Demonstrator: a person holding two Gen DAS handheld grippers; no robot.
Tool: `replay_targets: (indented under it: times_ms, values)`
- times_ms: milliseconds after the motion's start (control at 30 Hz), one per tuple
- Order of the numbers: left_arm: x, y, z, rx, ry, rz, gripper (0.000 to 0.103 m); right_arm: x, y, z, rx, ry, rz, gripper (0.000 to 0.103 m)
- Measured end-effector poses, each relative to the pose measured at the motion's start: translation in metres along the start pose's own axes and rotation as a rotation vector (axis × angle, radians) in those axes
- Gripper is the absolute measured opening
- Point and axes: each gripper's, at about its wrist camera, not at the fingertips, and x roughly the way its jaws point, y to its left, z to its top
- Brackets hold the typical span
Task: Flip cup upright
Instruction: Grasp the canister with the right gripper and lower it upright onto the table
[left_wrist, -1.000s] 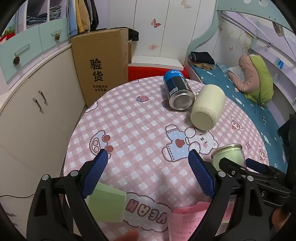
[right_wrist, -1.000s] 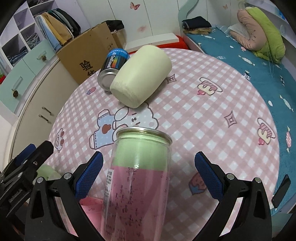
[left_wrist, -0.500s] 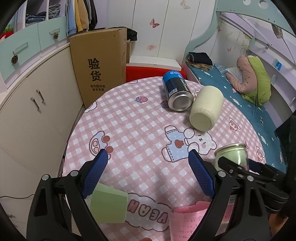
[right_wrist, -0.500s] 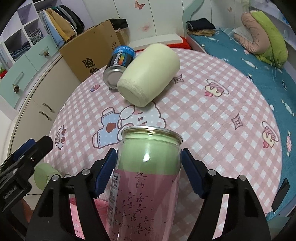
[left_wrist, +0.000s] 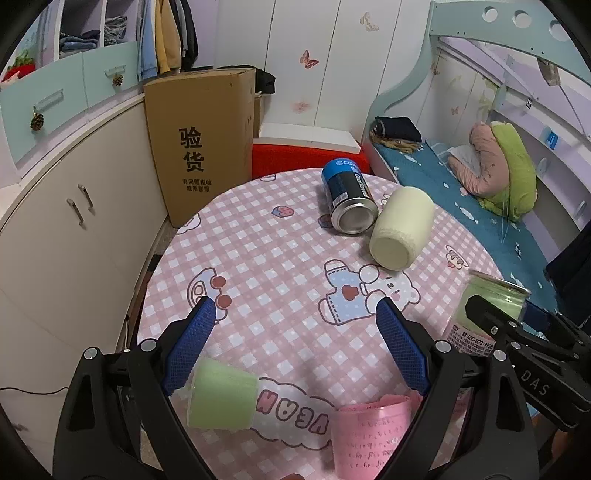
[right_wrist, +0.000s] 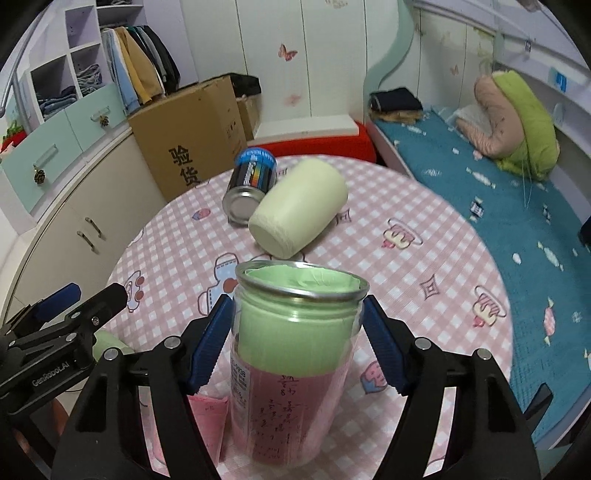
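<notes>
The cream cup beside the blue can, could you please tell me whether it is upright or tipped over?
Tipped over. The cream cup lies on its side on the table, its flat end facing the camera, next to the blue can.

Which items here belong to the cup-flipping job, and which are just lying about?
Job:
- clear cup with green and pink paper inside, upright, clamped by the right gripper
- left gripper, open, holding nothing

Lying about:
- cream cup on its side
- blue can on its side
- green roll
- pink paper roll
- cardboard box
</notes>
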Motion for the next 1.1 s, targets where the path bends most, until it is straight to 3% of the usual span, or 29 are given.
replay_targets:
  times_ms: [300, 867, 1100]
  values:
    - [-0.015, -0.002, -0.003, 0.000, -0.019, -0.003, 0.089, -0.018, 0.004, -0.004, -0.035, -0.058, -0.040, 0.068]
    - [-0.029, -0.006, -0.007, 0.014, -0.033, -0.001, 0.089, -0.022, 0.015, -0.020, -0.065, -0.045, -0.055, 0.068]
    - [-0.040, -0.005, -0.009, 0.022, -0.045, 0.001, 0.089, -0.026, 0.025, -0.023, -0.078, -0.048, -0.023, 0.068]
